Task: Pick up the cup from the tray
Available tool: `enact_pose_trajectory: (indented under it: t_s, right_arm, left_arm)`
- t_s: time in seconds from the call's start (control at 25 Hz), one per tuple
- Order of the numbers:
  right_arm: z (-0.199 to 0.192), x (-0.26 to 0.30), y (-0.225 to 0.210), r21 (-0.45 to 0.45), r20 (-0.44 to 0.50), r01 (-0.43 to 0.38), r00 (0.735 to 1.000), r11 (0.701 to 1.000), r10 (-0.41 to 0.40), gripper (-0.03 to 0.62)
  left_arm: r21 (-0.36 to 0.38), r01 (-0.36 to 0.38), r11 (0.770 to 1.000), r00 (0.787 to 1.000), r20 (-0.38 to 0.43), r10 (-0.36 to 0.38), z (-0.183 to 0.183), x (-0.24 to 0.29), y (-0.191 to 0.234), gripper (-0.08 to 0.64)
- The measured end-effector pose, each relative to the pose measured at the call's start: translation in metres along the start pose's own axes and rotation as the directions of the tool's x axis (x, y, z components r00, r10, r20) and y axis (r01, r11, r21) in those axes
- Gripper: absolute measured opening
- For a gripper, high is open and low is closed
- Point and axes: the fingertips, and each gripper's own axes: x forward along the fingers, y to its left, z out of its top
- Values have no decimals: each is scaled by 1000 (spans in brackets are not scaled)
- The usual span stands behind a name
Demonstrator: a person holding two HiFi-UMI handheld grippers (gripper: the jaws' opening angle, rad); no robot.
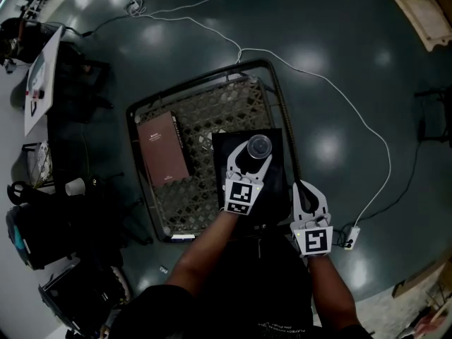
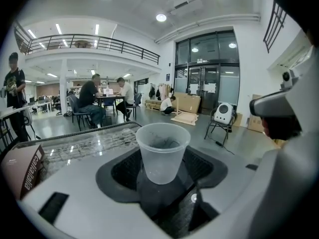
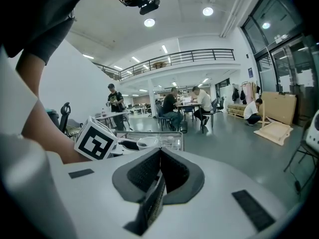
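I count one cup (image 1: 259, 145), one brown book (image 1: 163, 149) at nine o'clock from it, one wire tray (image 1: 212, 111), and two grippers: left gripper (image 1: 252, 155), right gripper (image 1: 303, 189).

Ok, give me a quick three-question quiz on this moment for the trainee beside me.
1. True or false: the right gripper is shut on the cup.
2. What lies in the tray left of the cup? A) a brown book B) a plate C) a bottle
3. Which gripper has the cup between its jaws?
Key: 1 false, it holds nothing. 2 A. 3 the left gripper, jaws apart.
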Motion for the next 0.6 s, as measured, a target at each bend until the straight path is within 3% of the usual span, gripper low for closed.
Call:
enact_pose_trajectory:
  t_s: [0.6]
  right_arm:
    - [4, -2, 16, -29, 2, -21, 1000, 999, 21, 9]
  left_arm:
    - [-4, 23, 1000, 998, 54, -23, 22, -23, -13, 278]
